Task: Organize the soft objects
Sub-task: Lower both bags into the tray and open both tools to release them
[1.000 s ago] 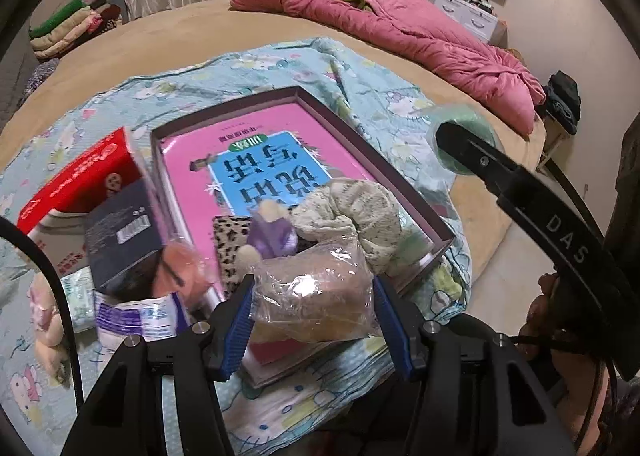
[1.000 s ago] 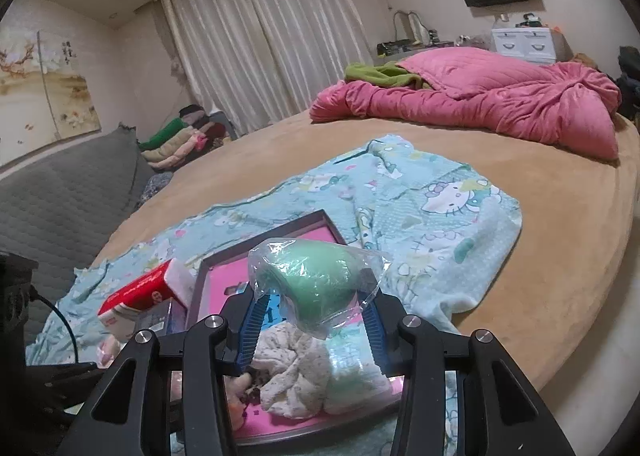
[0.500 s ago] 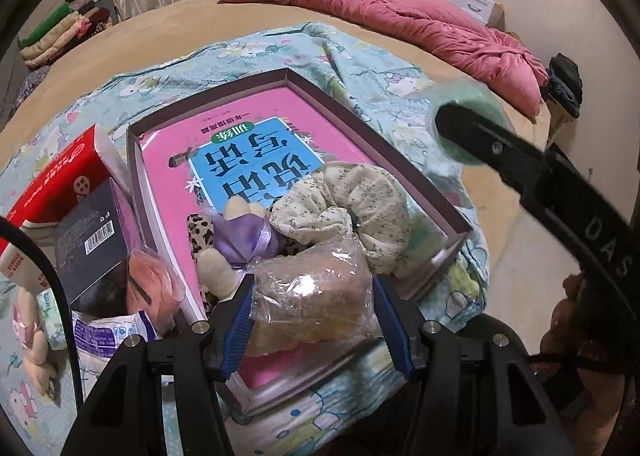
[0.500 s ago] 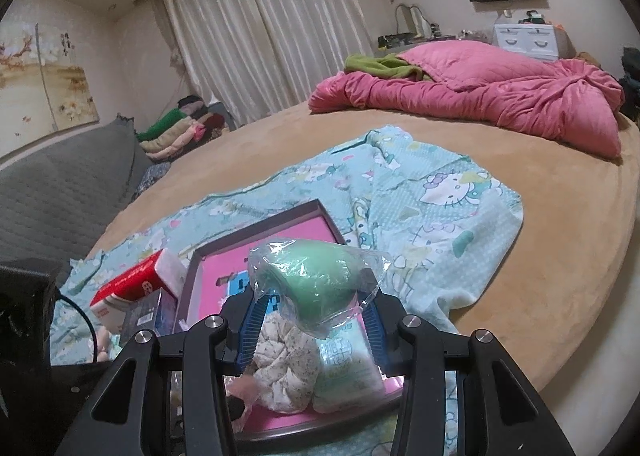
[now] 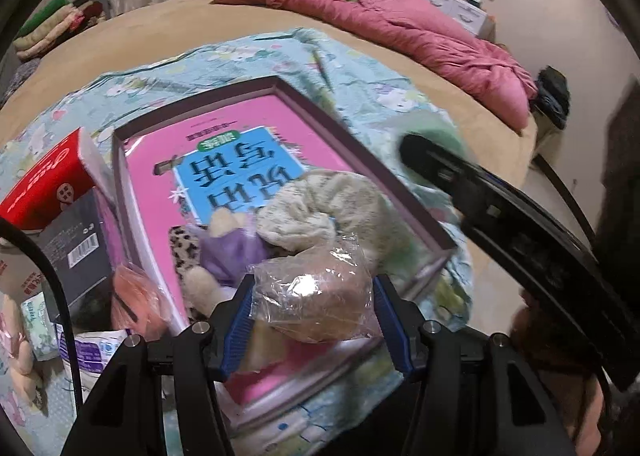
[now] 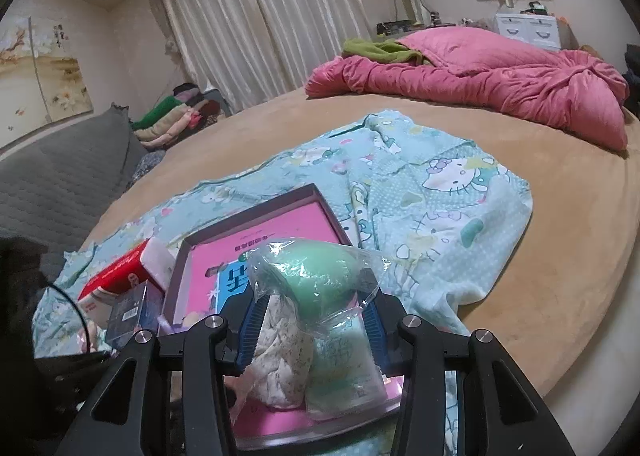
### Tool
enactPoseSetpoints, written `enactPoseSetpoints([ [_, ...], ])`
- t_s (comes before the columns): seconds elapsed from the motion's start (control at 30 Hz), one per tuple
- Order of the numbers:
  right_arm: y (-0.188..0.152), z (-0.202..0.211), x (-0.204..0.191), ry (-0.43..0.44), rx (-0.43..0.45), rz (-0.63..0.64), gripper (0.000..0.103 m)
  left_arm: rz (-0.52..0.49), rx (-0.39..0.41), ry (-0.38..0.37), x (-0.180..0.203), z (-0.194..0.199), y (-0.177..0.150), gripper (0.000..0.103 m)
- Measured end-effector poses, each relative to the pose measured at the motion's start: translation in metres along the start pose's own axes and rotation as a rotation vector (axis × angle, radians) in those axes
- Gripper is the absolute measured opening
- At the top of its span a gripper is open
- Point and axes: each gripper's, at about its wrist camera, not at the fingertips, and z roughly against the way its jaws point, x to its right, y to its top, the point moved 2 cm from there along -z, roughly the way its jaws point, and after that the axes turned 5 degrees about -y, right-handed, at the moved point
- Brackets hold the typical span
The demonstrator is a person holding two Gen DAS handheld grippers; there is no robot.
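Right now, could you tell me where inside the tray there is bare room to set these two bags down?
The far half of the tray is free: bare pink liner between the far rim and the cream fabric bundle. The near end is crowded with the bundle, a purple plush and a leopard-print piece.

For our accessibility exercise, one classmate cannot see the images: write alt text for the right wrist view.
The right gripper clamps a clear bag holding a green soft item above a shallow purple-rimmed box with a pink book and soft things inside. The box sits on a cartoon-print blue cloth spread over a tan bed, with a red carton beside it and a pink duvet behind.
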Motion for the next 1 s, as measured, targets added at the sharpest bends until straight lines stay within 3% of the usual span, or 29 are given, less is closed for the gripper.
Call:
enactPoseSetpoints([
  [0.3,-0.001,-0.016,-0.003,0.009,-0.046,0.006,0.046,-0.012,-0.059,-0.008,0.004,-0.024,-0.007,0.057],
  [1.0,-0.02,-0.057,-0.021,0.053,-0.191,0.083,0.047,0.018,-0.058,-0.01,-0.011,-0.028,-0.012,0.057],
])
